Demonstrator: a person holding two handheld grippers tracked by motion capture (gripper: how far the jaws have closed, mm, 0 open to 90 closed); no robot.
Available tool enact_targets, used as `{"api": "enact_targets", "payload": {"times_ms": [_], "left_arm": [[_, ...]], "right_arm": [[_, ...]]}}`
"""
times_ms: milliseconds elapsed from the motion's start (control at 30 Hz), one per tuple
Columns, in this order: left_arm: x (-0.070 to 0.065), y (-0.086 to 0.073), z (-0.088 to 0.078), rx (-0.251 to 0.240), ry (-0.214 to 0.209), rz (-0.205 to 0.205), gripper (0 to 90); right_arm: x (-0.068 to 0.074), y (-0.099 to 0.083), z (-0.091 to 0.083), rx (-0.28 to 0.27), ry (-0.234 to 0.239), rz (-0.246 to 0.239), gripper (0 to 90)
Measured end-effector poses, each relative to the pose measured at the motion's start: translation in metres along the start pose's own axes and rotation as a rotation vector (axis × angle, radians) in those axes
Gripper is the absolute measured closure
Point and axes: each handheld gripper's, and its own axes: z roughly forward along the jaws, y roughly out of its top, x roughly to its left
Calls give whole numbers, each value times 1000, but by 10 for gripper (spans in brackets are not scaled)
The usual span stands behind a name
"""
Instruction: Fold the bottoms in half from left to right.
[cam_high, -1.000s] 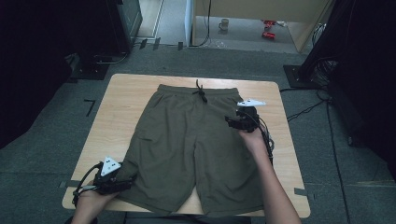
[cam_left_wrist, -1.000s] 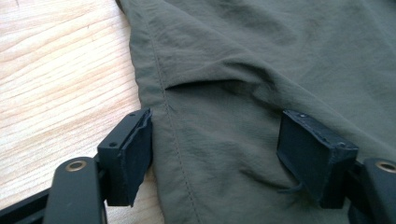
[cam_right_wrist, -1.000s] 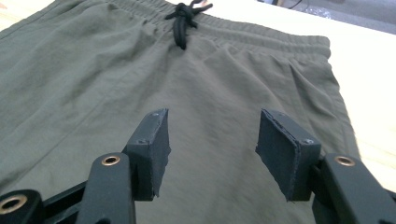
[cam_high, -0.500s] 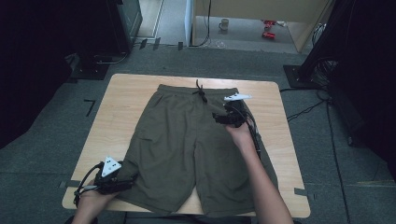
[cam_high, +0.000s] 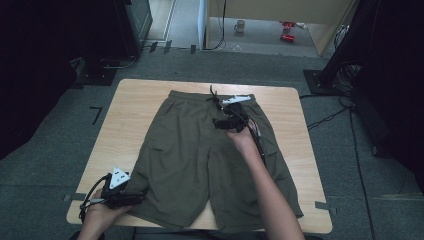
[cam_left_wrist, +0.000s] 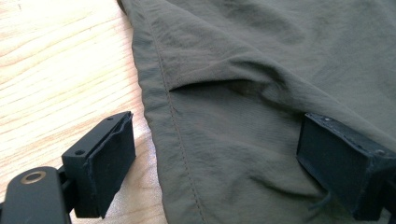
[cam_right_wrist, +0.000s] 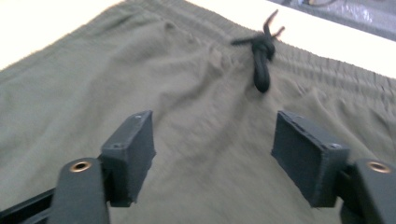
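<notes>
Near the waistband drawstring (cam_right_wrist: 261, 60) of the shorts (cam_high: 200, 160), found right gripper (cam_high: 220, 124) newly arrived, jaws just widened, empty (left gripper (cam_high: 137, 199) likewise releasing the hem), regrasp pending.

Each black gripper (cam_high: 131, 199) bears a grey three-cornered plate; brass-ringed screws — black cables trailing.

the left gripper (cam_high: 131, 198) is lying low at the near left, its jaws having just been opening and now gaping apart. the right gripper (cam_high: 220, 123) is reaching forward on an outstretched forearm, jaws spread, having just widened.
</notes>
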Motion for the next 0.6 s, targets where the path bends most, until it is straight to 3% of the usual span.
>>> {"api": "enact_targets", "payload": {"times_ms": [233, 300, 433, 600], "left_arm": [[-1, 1, -2, 10, 3, -5, 170], [-2, 1, -4, 12, 3, -8, 252], [-2, 5, -8, 21, -17, -58, 387], [-2, 5, -8, 26, -28, -61, 426]], "right_arm": [[11, 7, 11, 3, 24, -6, 340], [14, 10, 14, -7, 38, -4, 347], [25, 20, 23, -33, 50, -6, 360], [35, 28, 33, -36, 69, -13, 364]]}}
